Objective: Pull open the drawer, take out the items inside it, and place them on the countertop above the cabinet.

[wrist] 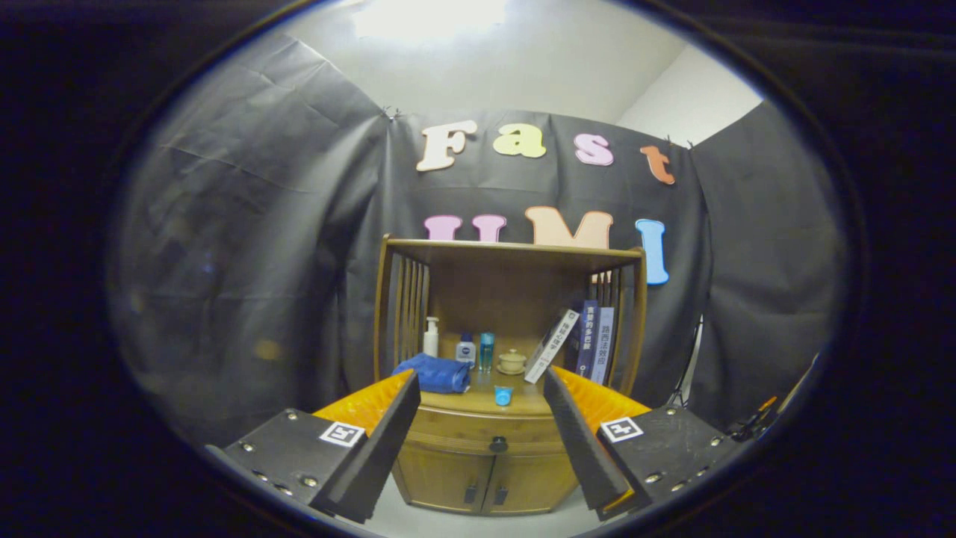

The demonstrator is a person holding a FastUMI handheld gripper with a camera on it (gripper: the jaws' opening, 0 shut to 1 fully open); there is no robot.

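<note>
A wooden cabinet stands beyond my fingers, seen between them. Its drawer is closed, with a dark round knob at the middle of its front. On the countertop above lie a folded blue cloth and a small blue cup. My gripper is open and well short of the cabinet, with nothing between its fingers. What is inside the drawer is hidden.
At the back of the countertop stand a white pump bottle, a small white jar, a blue bottle, a lidded ceramic cup and several books. Slatted sides and a shelf enclose it. Two doors sit below the drawer.
</note>
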